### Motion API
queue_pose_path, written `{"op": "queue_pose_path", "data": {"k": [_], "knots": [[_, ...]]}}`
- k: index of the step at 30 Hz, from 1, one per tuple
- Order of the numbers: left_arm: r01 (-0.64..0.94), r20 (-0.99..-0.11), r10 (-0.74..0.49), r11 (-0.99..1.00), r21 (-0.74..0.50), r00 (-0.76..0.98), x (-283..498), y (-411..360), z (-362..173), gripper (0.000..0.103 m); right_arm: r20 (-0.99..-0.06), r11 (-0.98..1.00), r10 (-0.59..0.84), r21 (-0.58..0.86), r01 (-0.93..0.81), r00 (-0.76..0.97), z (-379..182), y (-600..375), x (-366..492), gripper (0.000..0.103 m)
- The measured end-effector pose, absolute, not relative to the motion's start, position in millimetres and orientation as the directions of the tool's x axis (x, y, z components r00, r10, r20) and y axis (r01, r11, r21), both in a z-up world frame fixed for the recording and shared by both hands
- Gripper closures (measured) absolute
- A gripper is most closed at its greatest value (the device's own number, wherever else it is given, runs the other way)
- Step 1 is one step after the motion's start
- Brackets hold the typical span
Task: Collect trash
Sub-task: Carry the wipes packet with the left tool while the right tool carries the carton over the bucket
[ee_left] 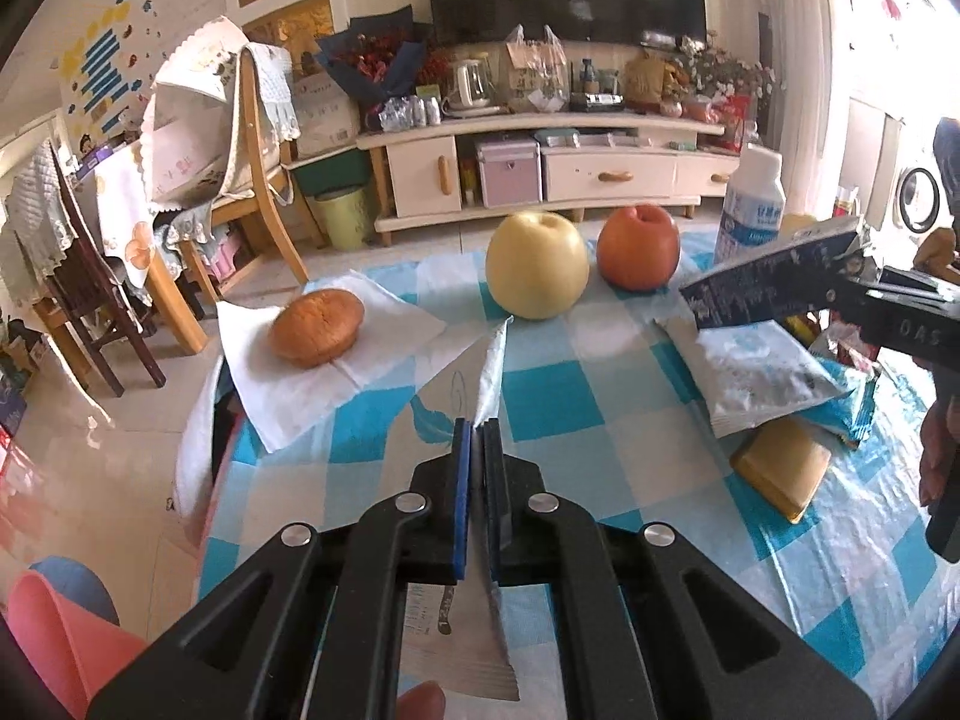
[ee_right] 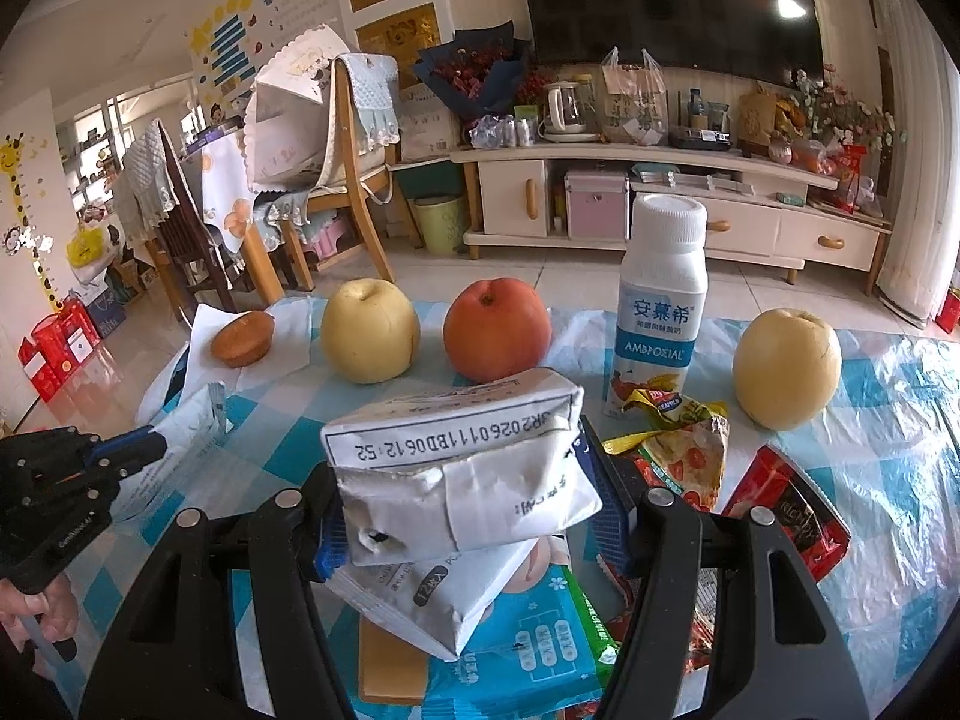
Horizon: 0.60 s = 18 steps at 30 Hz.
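Note:
My left gripper (ee_left: 477, 429) is shut on a thin silver wrapper (ee_left: 493, 366) held edge-on above the checked tablecloth; it also shows in the right wrist view (ee_right: 192, 420) at the left gripper (ee_right: 156, 444). My right gripper (ee_right: 468, 474) is shut on an empty crushed milk carton (ee_right: 456, 468), raised above a pile of wrappers. The carton shows in the left wrist view (ee_left: 774, 276) at the right edge. Below it lie a silver-blue snack bag (ee_right: 444, 594), a colourful crumpled wrapper (ee_right: 678, 444) and a red wrapper (ee_right: 786, 516).
On the blue-checked table (ee_left: 540, 396) stand a yellow pear (ee_left: 536, 264), a red apple (ee_left: 639, 246), a yogurt bottle (ee_right: 660, 300), a second pear (ee_right: 786, 360) and a bun on white paper (ee_left: 315, 327). A tan block (ee_left: 780, 471) lies by the bag. Chairs stand left.

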<state>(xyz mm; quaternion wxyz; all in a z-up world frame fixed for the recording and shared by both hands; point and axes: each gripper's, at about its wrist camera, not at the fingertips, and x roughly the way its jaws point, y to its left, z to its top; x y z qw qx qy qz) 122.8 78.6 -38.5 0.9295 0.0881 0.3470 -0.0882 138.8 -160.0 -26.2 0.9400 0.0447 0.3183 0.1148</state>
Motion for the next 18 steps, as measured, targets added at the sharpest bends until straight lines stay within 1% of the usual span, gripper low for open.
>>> {"op": "queue_pose_path", "data": {"k": [10, 18], "knots": [[0.178, -0.590, -0.089, 0.980, 0.094, 0.803, 102.3, 92.8, -2.8, 0.098, -0.570, 0.967, 0.255, 0.146, -0.209, 0.781, -8.1, -153.6, 124.3, 0.040], [0.150, -0.555, -0.085, 0.986, 0.073, 0.828, 80.6, 104.3, 17.6, 0.098, -0.542, 0.962, 0.271, 0.124, -0.243, 0.795, 20.6, -140.3, 103.8, 0.040]]}}
